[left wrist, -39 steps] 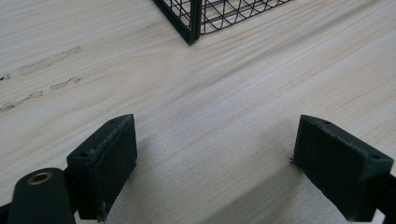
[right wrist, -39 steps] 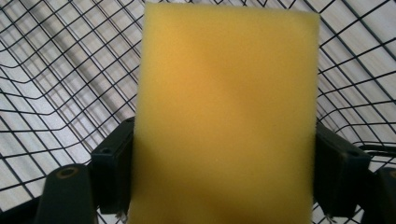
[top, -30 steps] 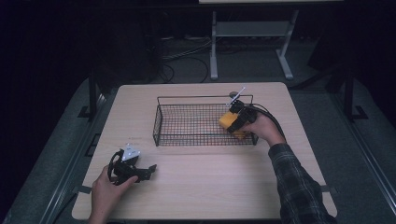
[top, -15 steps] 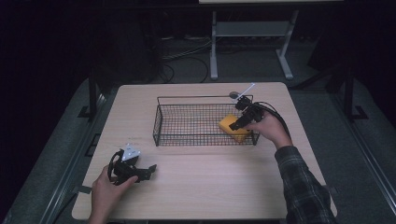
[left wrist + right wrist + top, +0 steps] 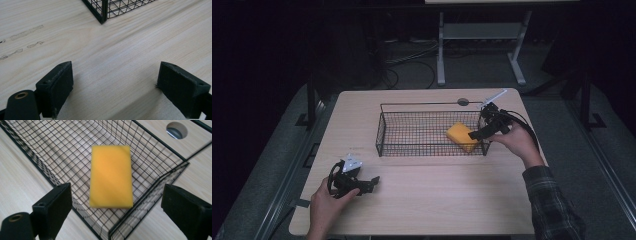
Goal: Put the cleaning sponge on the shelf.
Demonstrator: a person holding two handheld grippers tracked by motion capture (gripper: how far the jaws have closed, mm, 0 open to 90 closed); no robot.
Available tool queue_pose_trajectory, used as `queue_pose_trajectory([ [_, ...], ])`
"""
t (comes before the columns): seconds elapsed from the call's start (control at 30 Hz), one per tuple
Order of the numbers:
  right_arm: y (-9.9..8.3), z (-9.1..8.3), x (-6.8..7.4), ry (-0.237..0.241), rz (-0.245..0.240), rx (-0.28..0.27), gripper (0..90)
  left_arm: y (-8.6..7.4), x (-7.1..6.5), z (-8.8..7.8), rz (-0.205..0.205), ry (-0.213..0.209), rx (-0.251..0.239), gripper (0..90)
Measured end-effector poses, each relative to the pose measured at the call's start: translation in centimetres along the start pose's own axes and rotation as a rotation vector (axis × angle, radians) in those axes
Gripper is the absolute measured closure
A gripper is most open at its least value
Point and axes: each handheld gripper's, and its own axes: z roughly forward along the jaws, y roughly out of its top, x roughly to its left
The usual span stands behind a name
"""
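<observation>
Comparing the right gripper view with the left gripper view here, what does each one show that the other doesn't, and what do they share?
The right gripper view alone has the yellow sponge lying flat inside the wire basket, plus a round hole in the table, seen between the right gripper with its jaws wide apart. The left gripper view alone has faint smudge marks on the wood, ahead of the open left gripper. Both share basket mesh and the wooden table.

Plain yellow-orange on the sponge (image 5: 111,176), unpatterned, inside the black wire basket (image 5: 384,131) with its fine square grid. Pale beige wood grain in long streaks across the table (image 5: 452,195), with a few faint greyish smudges and one round grey hole cover (image 5: 177,130). Matte black on the jaws of the left gripper (image 5: 120,92) and right gripper (image 5: 117,210), a dark plaid on the sleeve (image 5: 552,205).
</observation>
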Motion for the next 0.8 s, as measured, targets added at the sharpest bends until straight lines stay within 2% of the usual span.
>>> queue_pose_trajectory([
  [0.23,-2.4,-1.9,-0.1,-0.017,0.017,-0.043,6.7,0.0,0.0,0.0,0.0,0.0,0.0,12.6],
  [0.4,-4.4,-2.9,0.2,-0.012,0.031,-0.069,3.1,0.0,0.0,0.0,0.0,0.0,0.0,12.6],
  [0.57,-6.2,-3.2,0.7,-0.029,0.039,-0.074,3.0,0.0,0.0,0.0,0.0,0.0,0.0,12.6],
  [0.8,-8.8,-3.0,1.2,-0.029,0.056,-0.086,2.6,0.0,0.0,0.0,0.0,0.0,0.0,12.6],
])
